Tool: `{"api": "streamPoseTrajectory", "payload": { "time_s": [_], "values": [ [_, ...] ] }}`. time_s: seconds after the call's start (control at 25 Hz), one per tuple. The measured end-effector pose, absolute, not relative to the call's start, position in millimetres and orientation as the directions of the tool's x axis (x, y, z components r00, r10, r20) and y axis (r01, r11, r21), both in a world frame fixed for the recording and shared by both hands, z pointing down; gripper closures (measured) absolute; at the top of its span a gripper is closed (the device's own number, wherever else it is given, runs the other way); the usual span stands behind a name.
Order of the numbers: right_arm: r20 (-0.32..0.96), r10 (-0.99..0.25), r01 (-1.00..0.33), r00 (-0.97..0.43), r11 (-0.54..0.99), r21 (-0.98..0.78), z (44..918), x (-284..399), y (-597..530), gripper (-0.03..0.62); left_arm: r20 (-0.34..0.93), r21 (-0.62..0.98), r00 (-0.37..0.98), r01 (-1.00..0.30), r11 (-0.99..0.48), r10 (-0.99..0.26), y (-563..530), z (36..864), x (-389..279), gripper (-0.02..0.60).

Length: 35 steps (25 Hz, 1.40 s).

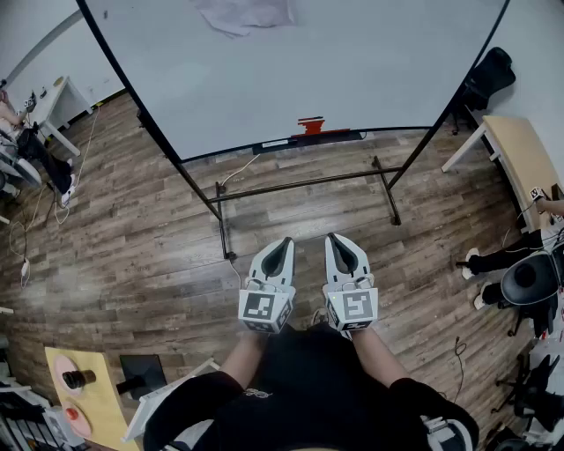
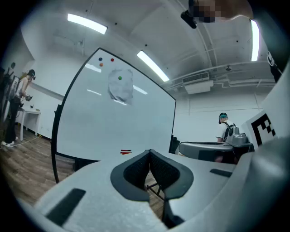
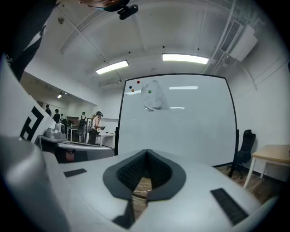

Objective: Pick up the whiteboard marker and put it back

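A large whiteboard [image 1: 308, 62] stands on a black frame ahead of me. On its bottom tray [image 1: 308, 138] sits a small red item [image 1: 310, 125], too small to tell whether it is the marker. In the left gripper view the red item [image 2: 126, 152] appears as thin red and dark strips low on the board. My left gripper [image 1: 283, 244] and right gripper [image 1: 336, 240] are held side by side over the wood floor, well short of the board. Both are shut with nothing between the pads, as seen at the left gripper [image 2: 150, 155] and the right gripper [image 3: 146, 154].
The board's black legs and crossbar [image 1: 300, 186] stand between me and the tray. A crumpled cloth [image 1: 247, 14] hangs high on the board. A black chair [image 1: 487, 77] and wooden table [image 1: 522, 154] stand to the right, with a seated person [image 1: 507, 255]. A yellow table [image 1: 84, 396] is at lower left.
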State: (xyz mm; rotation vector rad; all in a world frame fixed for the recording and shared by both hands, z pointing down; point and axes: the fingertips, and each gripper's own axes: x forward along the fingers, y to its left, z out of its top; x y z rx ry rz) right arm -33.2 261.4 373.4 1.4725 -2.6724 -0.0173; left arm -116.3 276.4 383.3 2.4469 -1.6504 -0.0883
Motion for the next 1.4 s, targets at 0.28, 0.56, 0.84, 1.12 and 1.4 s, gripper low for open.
{"api": "streamPoseTrajectory", "payload": {
  "time_s": [0.28, 0.56, 0.84, 1.12, 1.4],
  "values": [
    [0.091, -0.847, -0.847, -0.524, 0.530, 0.051, 383, -79, 267, 0.592, 0.067, 0.198, 0.354, -0.921, -0.335, -0.933, 288, 403, -169, 0.575],
    [0.123, -0.849, -0.849, -0.513, 0.523, 0.072, 401, -121, 279, 0.591, 0.105, 0.218, 0.384, -0.909, -0.356, -0.917, 304, 422, -210, 0.575],
    [0.147, -0.857, -0.859, -0.495, 0.508, 0.068, 409, -127, 268, 0.592, 0.128, 0.254, 0.394, -0.900, -0.354, -0.910, 289, 437, -220, 0.575],
    [0.124, -0.846, -0.849, -0.519, 0.527, 0.044, 404, -133, 202, 0.592, 0.124, 0.204, 0.385, -0.912, -0.356, -0.915, 236, 422, -217, 0.575],
    [0.082, -0.819, -0.819, -0.568, 0.572, 0.040, 384, -141, 127, 0.591, 0.157, 0.146, 0.370, -0.926, -0.349, -0.916, 158, 416, -216, 0.575]
  ]
}}
